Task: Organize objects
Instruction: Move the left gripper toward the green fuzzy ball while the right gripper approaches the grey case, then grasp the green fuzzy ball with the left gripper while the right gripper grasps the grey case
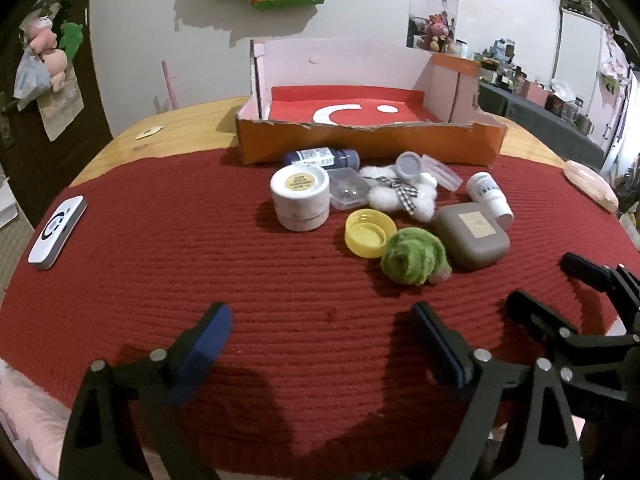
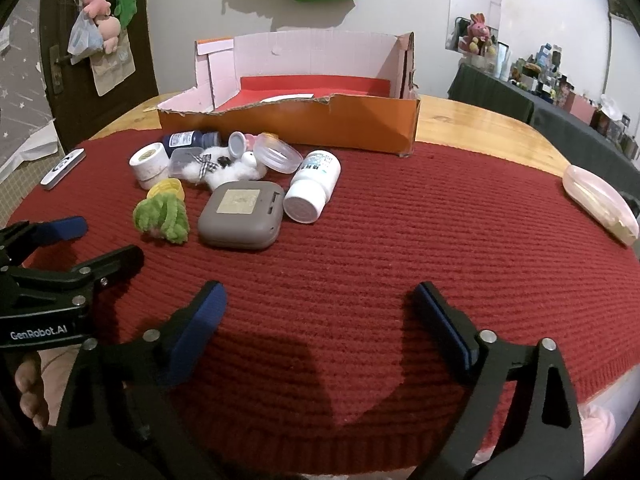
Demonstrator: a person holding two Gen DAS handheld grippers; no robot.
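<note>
A pile of small objects lies on the red mat [image 1: 160, 264] before an open orange cardboard box [image 1: 360, 142]. The pile holds a white jar [image 1: 301, 196], a dark blue bottle [image 1: 322, 157], a yellow cap [image 1: 370, 233], a green fuzzy toy [image 1: 414, 258], a grey case [image 1: 472, 236], a white pill bottle [image 1: 490, 198] and a white plush with a checked bow [image 1: 400, 194]. My left gripper [image 1: 322, 338] is open and empty, near the mat's front edge. My right gripper [image 2: 320, 320] is open and empty, to the right of the left one. The box [image 2: 320, 122], grey case [image 2: 242, 216] and pill bottle [image 2: 314, 186] also show in the right wrist view.
A white remote [image 1: 58, 232] lies at the mat's left edge. A pink case [image 2: 600, 204] lies at the right edge. Clear plastic lids and small containers [image 2: 278, 154] sit in the pile. The right gripper's fingers [image 1: 584, 276] show at the left view's right edge.
</note>
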